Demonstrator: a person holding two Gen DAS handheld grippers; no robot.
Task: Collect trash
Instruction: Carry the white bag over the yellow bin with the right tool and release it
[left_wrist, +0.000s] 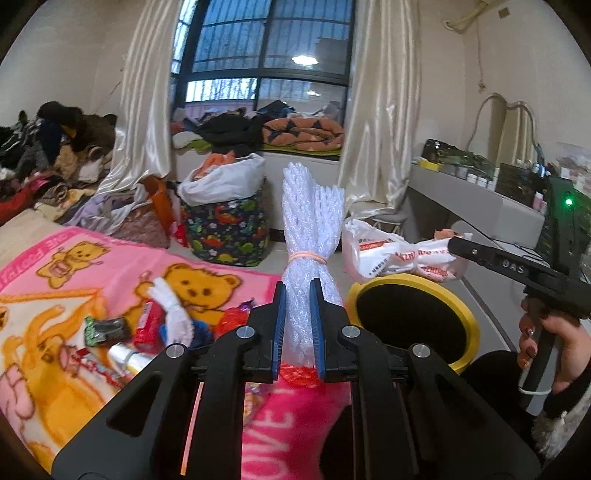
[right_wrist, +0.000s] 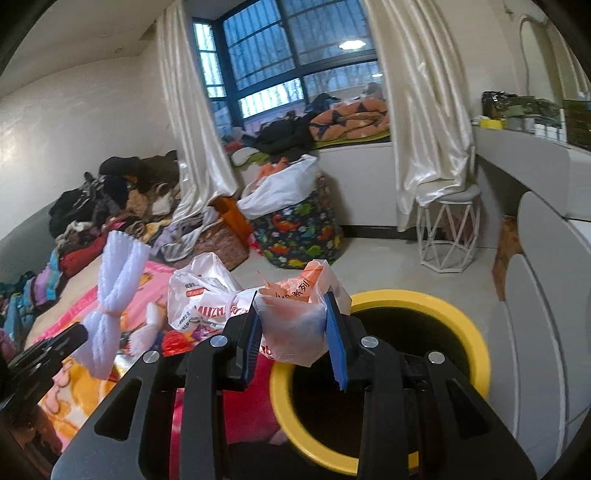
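The white foam netting bundle, tied at its waist with a pale orange rubber band, stands upright and is pinched at its lower end between the blue pads of the left gripper. It is held above the edge of the pink teddy-bear blanket, just left of the bin. In the right wrist view the same bundle hangs tilted over the blanket, with the left gripper's dark tip at its lower end.

The right gripper is clamped on a crumpled plastic bag, translucent with orange print and joined to a white printed portion trailing to the left. The bag is held at the near-left rim of the yellow-rimmed bin, partly over its dark opening. From the left wrist view the bag sits just above the bin's far rim, and the person's right hand, with dark nail polish, grips the tool handle.

Remaining litter lies on the blanket: a red wrapper, a dark green packet, a white foam sleeve, red mesh netting and a silver-ended tube.

Beyond are a dinosaur-print basket lined with a white bag, piled clothes, cream curtains and a white wire stool.
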